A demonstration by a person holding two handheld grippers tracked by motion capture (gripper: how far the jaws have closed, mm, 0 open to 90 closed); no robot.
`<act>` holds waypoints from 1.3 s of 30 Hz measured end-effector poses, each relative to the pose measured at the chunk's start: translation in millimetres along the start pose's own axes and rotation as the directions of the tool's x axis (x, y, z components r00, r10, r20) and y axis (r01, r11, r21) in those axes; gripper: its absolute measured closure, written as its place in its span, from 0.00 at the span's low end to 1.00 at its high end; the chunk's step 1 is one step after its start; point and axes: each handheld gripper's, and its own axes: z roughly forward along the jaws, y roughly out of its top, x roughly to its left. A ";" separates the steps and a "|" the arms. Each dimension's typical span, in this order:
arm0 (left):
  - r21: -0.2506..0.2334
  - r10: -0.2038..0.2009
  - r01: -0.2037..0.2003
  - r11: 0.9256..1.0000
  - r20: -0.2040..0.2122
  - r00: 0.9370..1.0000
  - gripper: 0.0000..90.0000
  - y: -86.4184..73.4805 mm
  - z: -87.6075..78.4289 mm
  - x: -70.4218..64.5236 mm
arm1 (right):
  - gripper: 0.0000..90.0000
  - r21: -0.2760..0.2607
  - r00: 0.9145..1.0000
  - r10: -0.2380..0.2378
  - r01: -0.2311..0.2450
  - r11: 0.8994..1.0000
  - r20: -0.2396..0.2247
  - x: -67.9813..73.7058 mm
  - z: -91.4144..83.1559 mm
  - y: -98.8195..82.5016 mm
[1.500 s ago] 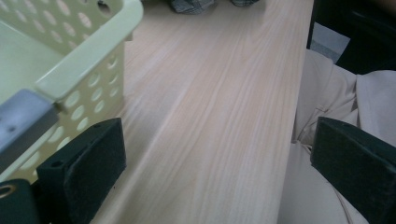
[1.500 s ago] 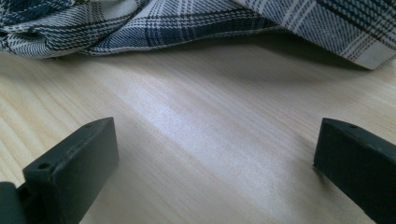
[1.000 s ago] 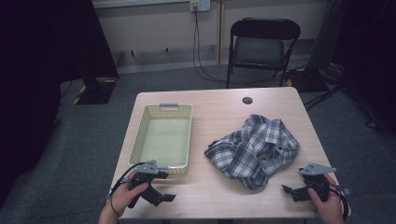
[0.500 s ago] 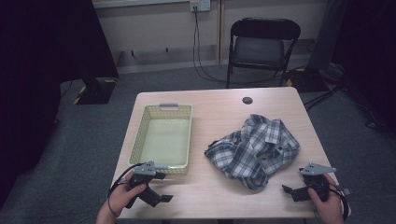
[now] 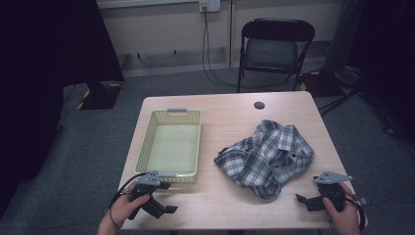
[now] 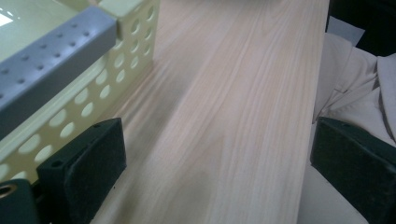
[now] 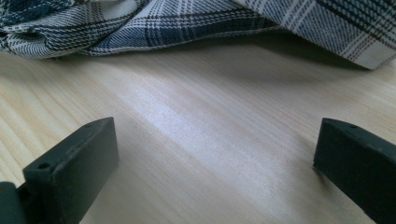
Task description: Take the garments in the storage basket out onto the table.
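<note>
Plaid shirt (image 5: 266, 156): crumpled on the right half of the bench (image 5: 230, 205); right gripper view shows its hem lying flat on the wood.
Right gripper (image 5: 307, 201): near-right corner, fingers wide, empty.
Left gripper (image 5: 164, 209): near-left edge, fingers wide, empty.
Basket (image 5: 147, 142): left half; left gripper view reveals its grey handle (image 6: 51, 60).

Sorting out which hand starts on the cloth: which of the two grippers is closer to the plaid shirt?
The right gripper, at the table's near right corner just below the plaid shirt. The left gripper sits by the basket instead.
</note>
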 end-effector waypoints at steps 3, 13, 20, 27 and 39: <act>-0.006 -0.005 0.005 1.000 -0.002 1.000 0.04 -1.5 -1.9 0.7 | 0.00 0.000 1.000 0.000 0.000 1.000 0.000 0.0 0.0 0.0; -0.014 -0.008 0.008 1.000 -0.039 0.999 0.03 -11.7 -10.6 5.3 | 0.00 0.000 1.000 0.000 0.000 1.000 0.000 0.0 0.0 0.0; 0.002 -0.005 0.005 1.000 -0.059 0.998 0.03 -19.7 -10.9 8.6 | 0.00 0.000 1.000 0.000 0.000 1.000 0.000 0.0 0.0 0.0; 0.003 -0.003 0.003 1.000 -0.077 0.997 0.03 -28.7 -10.6 12.5 | 0.00 0.000 1.000 0.000 0.000 1.000 0.000 0.0 0.0 0.0; 0.081 0.027 -0.016 0.997 -0.139 0.990 0.03 -39.3 -4.9 18.5 | 0.00 0.000 1.000 0.001 -0.001 1.000 0.000 0.0 0.0 0.0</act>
